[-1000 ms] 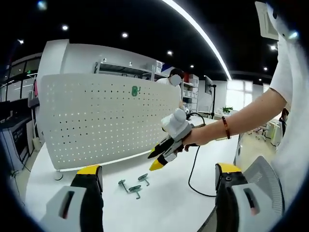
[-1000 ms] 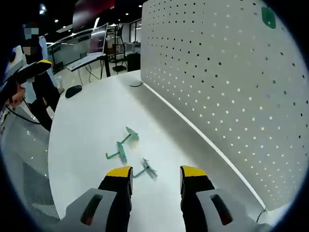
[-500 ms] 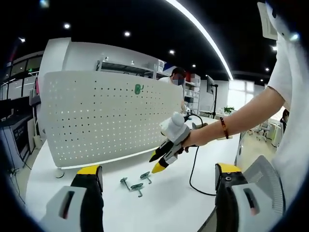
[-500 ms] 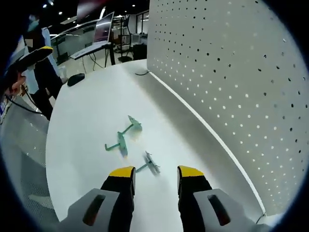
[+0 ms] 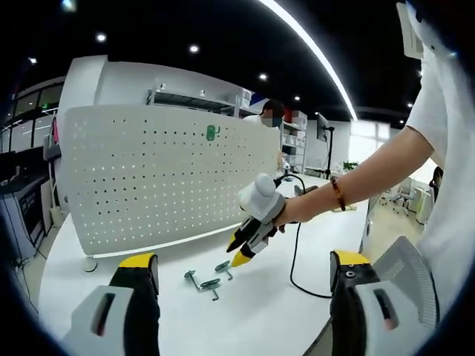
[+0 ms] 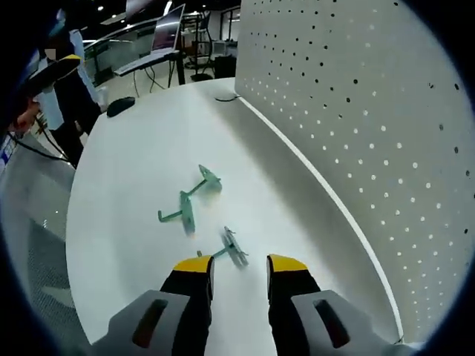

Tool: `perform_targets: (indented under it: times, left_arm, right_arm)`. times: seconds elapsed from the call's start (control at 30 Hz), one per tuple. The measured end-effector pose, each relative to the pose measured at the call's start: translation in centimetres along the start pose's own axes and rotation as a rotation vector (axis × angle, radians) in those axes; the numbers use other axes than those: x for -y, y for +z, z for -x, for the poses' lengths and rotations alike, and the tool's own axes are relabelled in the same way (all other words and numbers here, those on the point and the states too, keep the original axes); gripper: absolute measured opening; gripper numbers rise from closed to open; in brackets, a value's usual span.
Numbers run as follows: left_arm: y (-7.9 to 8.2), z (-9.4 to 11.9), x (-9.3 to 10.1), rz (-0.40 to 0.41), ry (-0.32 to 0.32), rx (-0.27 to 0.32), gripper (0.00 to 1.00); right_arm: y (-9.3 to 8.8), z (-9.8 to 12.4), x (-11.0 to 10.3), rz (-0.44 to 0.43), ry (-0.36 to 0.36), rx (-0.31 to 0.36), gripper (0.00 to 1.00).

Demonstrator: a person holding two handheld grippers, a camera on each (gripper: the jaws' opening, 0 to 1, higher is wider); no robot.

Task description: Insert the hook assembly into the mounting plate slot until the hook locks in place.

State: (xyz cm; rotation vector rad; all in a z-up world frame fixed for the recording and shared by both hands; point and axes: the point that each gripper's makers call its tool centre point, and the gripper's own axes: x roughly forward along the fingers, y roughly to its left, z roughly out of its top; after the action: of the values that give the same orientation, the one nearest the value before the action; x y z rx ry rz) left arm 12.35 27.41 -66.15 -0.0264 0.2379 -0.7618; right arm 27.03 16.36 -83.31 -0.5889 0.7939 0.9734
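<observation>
My right gripper (image 6: 240,267) hangs unclenched over the white table (image 6: 126,163), nearest green hook (image 6: 231,248) at twelve o'clock of its tips, pegboard (image 6: 371,104) at two. My left gripper (image 5: 241,265) gapes, empty.

White table (image 6: 133,156), black cable (image 5: 295,267), dark mouse (image 6: 119,107), monitor (image 6: 167,33).

pegboard (image 6: 356,111) cut off at top, hooks' (image 5: 208,280) details too small
</observation>
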Motion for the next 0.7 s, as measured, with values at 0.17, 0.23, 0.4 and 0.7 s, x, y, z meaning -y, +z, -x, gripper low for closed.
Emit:
perform_targets:
  times: [0.17,0.23,0.4,0.7]
  left_arm:
    - [-0.4,0.2,-0.2,0.012,0.009,-0.001,0.98]
    - [-0.5,0.3,-0.2,0.015,0.011,-0.002,0.98]
    - [-0.6,0.3,-0.4,0.027,0.016,0.001,0.97]
    - [-1.0,0.3,-0.9,0.038,0.023,-0.008,0.97]
  right_arm:
    - [-0.1,-0.3,0.0,0.015,0.005,-0.017,0.25]
    - [-0.1,-0.3,0.0,0.011,0.008,-0.017,0.24]
    - [-0.2,-0.8,0.1,0.020,0.014,-0.030,0.21]
    - [-0.4,-1.6,0.0,0.047,0.033,-0.058,0.15]
